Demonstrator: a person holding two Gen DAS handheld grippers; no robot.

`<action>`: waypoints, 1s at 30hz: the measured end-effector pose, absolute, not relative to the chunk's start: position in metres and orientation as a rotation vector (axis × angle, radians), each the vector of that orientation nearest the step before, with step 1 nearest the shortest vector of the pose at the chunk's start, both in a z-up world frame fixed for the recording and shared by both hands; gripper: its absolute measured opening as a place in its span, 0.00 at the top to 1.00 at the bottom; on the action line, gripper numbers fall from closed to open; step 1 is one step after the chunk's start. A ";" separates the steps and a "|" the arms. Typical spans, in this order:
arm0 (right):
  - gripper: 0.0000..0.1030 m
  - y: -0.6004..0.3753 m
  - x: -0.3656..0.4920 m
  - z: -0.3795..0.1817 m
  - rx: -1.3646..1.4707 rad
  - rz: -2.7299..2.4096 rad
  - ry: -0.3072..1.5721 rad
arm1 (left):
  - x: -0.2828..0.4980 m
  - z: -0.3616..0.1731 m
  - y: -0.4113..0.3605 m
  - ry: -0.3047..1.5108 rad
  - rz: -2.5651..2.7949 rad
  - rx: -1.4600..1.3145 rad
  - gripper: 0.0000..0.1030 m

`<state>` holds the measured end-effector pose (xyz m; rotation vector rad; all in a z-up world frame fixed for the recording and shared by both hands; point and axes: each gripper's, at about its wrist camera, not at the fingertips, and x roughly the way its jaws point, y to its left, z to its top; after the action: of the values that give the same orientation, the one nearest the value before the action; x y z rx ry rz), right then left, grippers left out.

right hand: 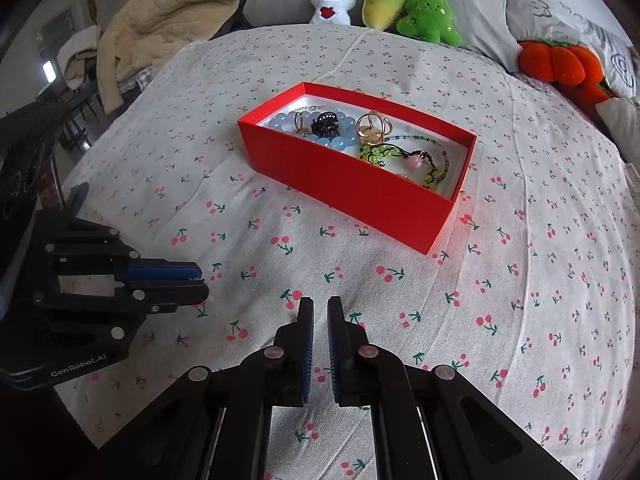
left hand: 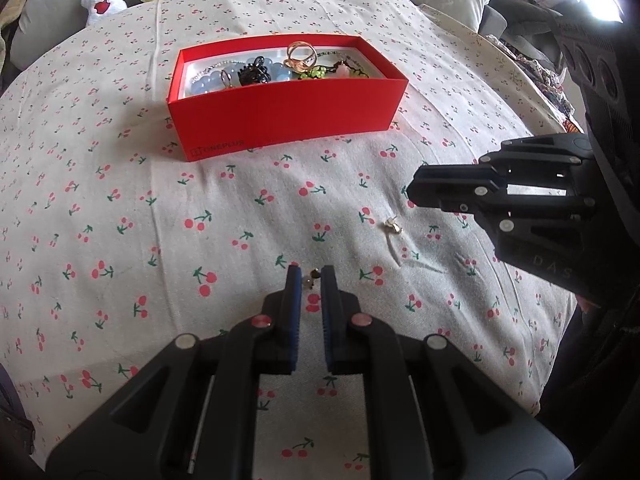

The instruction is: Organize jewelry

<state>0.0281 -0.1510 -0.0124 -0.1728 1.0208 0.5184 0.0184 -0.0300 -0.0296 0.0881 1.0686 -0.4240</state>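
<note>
My left gripper point(left hand: 311, 276) has its jaws drawn close around a small gold earring point(left hand: 312, 275) at the tips, low over the cherry-print bedsheet point(left hand: 160, 208); whether the pads actually touch it I cannot tell. My right gripper point(right hand: 319, 306) hangs with its jaws a narrow gap apart and nothing between them. A second gold earring point(left hand: 392, 227) lies on the sheet just beside my right gripper's tips. Farther off, toward the pillows, sits the red OnePlus box point(left hand: 280, 114), open. In it lie a pale blue bead bracelet point(right hand: 340, 142), a black claw clip point(right hand: 326, 123), gold rings point(right hand: 372, 128), a green bead bracelet point(right hand: 378, 154) and a dark cord necklace with a pink bead point(right hand: 420, 160).
</note>
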 end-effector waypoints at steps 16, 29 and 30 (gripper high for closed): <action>0.39 -0.144 0.024 -0.031 -0.208 0.562 1.065 | 0.020 -0.035 -0.033 1.084 -0.424 0.094 0.90; 0.34 -0.134 0.031 -0.041 -0.205 0.549 1.075 | 0.020 -0.035 -0.031 1.088 -0.421 0.089 0.90; 0.41 -0.134 0.032 -0.041 -0.203 0.546 1.077 | 0.020 -0.035 -0.031 1.088 -0.421 0.089 0.90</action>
<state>0.0322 -0.1336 -0.0408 -0.2027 1.0769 0.5459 0.0200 -0.0312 -0.0354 0.0892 1.0878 -0.4212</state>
